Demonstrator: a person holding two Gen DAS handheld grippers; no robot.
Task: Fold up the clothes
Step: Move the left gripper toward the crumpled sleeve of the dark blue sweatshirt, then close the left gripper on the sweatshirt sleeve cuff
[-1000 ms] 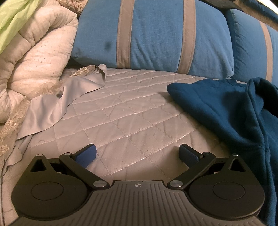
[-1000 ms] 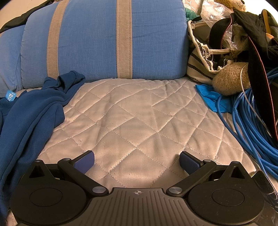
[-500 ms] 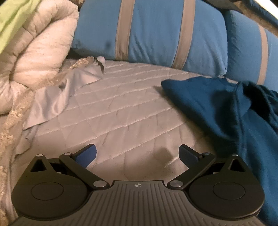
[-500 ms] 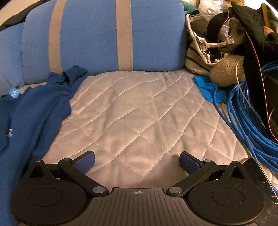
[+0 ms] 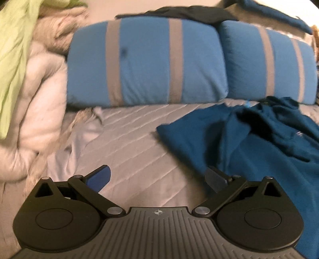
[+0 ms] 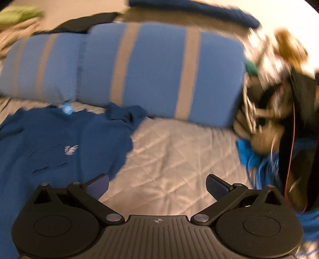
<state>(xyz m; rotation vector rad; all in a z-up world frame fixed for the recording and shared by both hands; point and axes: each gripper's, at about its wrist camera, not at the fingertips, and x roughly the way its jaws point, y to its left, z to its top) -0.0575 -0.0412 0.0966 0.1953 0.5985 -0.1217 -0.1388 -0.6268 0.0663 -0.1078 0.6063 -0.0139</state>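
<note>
At the far left of the left wrist view a lime-green cloth (image 5: 14, 59) hangs over a bunched cream comforter (image 5: 39, 111), and a loose grey sheet (image 5: 73, 143) spills from under it onto the quilted mattress cover (image 5: 135, 151). Behind the mattress stand two blue cushions with grey stripes (image 5: 145, 61), side by side, with a dark garment (image 5: 183, 14) draped along their tops. The left gripper (image 5: 157, 177) hovers over the bare quilting with its jaws spread wide and nothing between them; its right finger sits just beside the near edge of the dark blue sweatshirt (image 5: 249, 143), which lies crumpled on the right half of this view, its upper end close to the cushions. In the right wrist view the same sweatshirt (image 6: 59, 143) fills the left side, lying fairly flat with a small pale logo facing up and a light blue tag at its neck near the foot of the cushions (image 6: 159, 69). The right gripper (image 6: 157, 186) is also released, jaws wide apart and holding nothing, over the quilted cover (image 6: 179, 159); its left finger is next to the sweatshirt's edge. Further right sits a blurred heap of bags and clutter (image 6: 275, 83), with a coil of blue cable (image 6: 257, 169) at its foot.
</note>
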